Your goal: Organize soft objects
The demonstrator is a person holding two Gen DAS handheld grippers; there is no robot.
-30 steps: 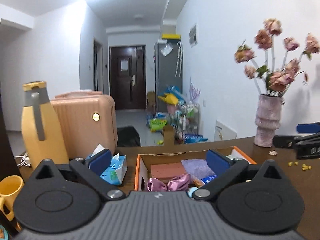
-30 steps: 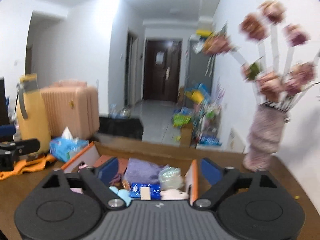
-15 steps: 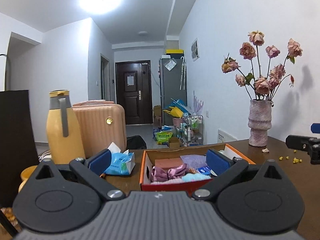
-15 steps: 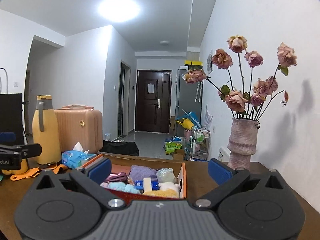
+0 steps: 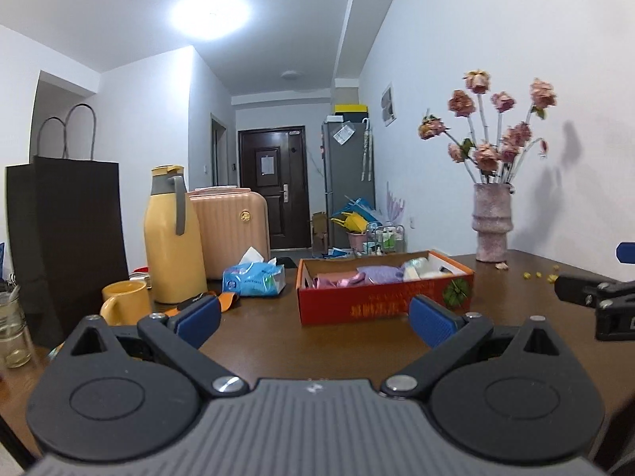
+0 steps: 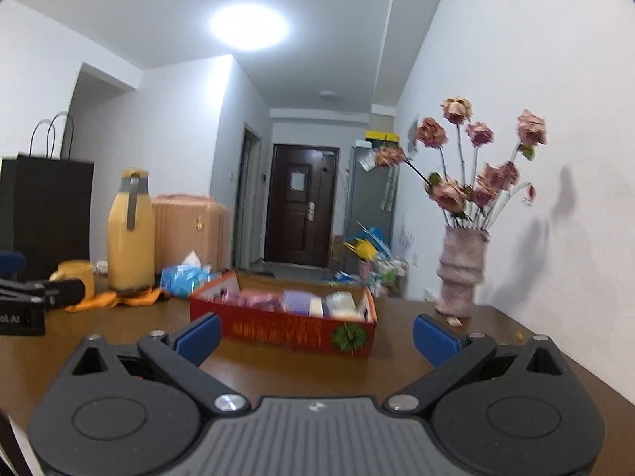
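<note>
Fingers of the left gripper [image 5: 313, 319] stand wide apart with nothing between the blue pads [image 5: 430, 319], and the right gripper [image 6: 316, 335] shows the same: spread, empty, held low above the brown table [image 6: 278, 369]. Both point at the red cardboard box [image 5: 383, 303], which sits ahead of them and clear of either pair of fingers. Judgement: the grippers are held off the box at rest, not mid-grasp.

Soft objects [image 6: 295, 300] lie packed inside the box in a row, pink, lilac and pale pieces, with no loose soft piece seen on the table beside it. Judgement: the sorting appears complete or close to it. What lies at the box bottom is hidden by its near wall.

Bare table runs between fingers and box, giving free room for a forward approach. Left of the box stand a blue tissue pack [image 5: 254, 277], a yellow thermos jug [image 5: 172, 238], a yellow mug [image 5: 125, 301] and a dark paper bag [image 5: 67, 238], so that flank is crowded. On the right, a pink vase of dried roses [image 6: 460, 273] stands near the wall and well apart from the box; it looks top-heavy, a tipping risk for any wide sweep. Small yellow crumbs [image 5: 539, 275] lie by it. The table's right edge falls away close to the right gripper.
</note>
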